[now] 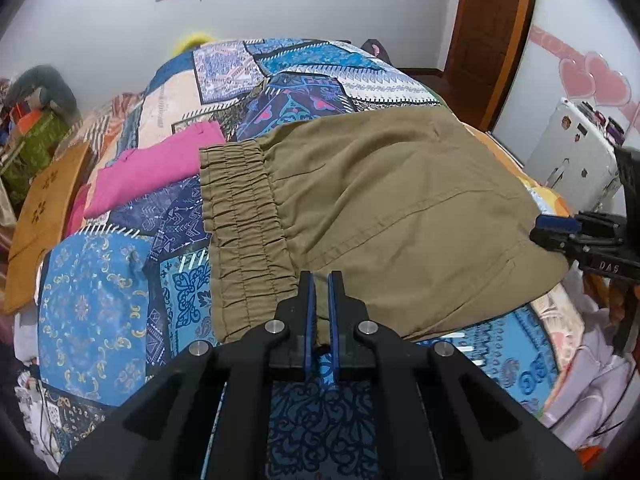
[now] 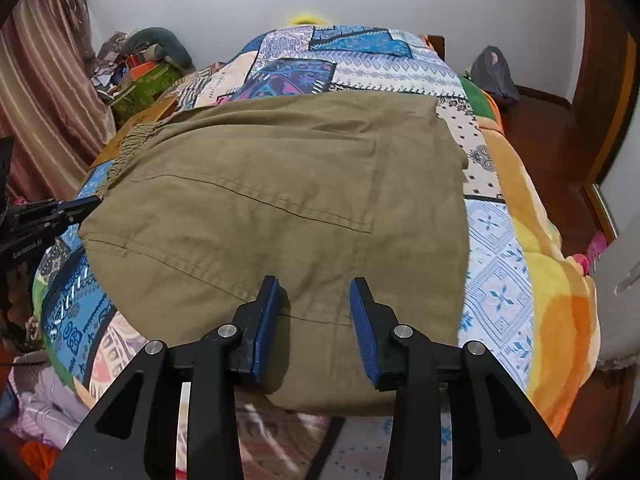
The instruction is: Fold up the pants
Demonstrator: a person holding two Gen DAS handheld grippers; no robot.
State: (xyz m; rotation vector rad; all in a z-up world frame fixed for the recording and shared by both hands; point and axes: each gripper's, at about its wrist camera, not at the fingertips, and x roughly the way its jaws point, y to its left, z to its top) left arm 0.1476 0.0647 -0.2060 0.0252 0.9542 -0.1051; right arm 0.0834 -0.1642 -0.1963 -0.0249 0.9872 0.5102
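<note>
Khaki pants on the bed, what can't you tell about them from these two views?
- Left wrist view: whether the left gripper pinches the khaki pants; fingers nearly closed, cloth contact unclear.
- Right wrist view: near hem, hidden behind the open right gripper.
- Either view: number of layers underneath.

White letters reading "DAS" are showing on the black plastic body of the right gripper (image 1: 560, 236), seen at the right edge of the left wrist view; the last character is hard to make out and may be a 5. Faint grey lettering is showing on the black plastic body of the left gripper (image 2: 80, 210) in the right wrist view, reading roughly "GenRobot.AI", too blurred to confirm.
</note>
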